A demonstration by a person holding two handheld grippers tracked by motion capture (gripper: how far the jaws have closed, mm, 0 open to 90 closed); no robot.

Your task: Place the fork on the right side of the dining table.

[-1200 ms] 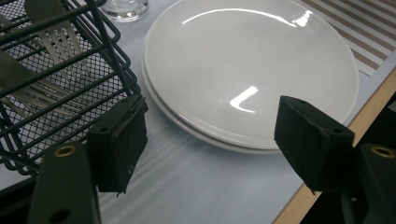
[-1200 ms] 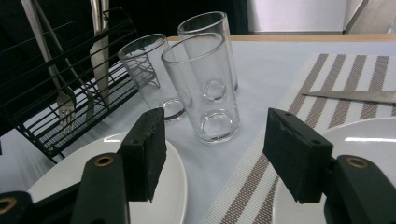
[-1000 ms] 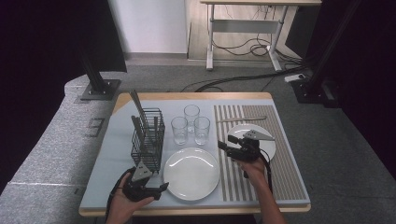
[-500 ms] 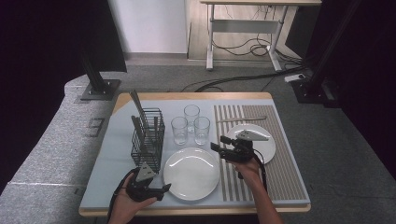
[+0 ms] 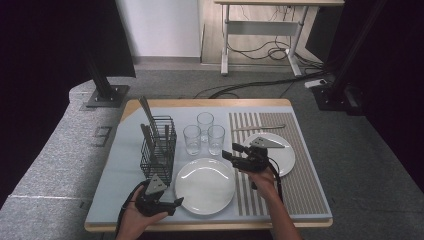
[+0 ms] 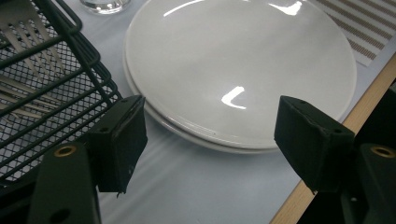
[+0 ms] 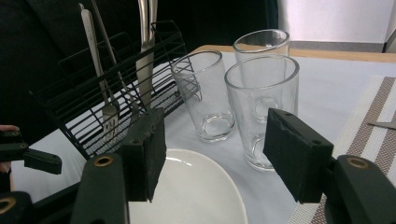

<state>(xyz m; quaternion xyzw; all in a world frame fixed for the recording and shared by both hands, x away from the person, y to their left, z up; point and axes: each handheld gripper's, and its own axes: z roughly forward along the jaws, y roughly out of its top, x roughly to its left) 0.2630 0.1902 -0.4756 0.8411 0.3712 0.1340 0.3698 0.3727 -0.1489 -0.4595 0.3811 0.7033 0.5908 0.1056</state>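
The large white plate (image 5: 205, 185) lies flat near the table's front edge at six o'clock from the three glasses (image 5: 204, 134); being round it has no long axis and points nowhere, its face straight up. The wire cutlery basket (image 5: 159, 145) stands at ten o'clock from it, just beside its rim, with a second plate (image 5: 282, 150) on the striped mat (image 5: 300, 185) at two o'clock.

The left gripper (image 6: 210, 135) hangs at the plate's seven o'clock rim, jaws wide apart and empty. The right gripper (image 7: 215, 154) hovers over the plate's two o'clock edge, jaws likewise apart, aimed at the glasses.

Risks, I judge: a glazed rim may slip from the pads; the near glass could be knocked over; the left jaw could snag the basket
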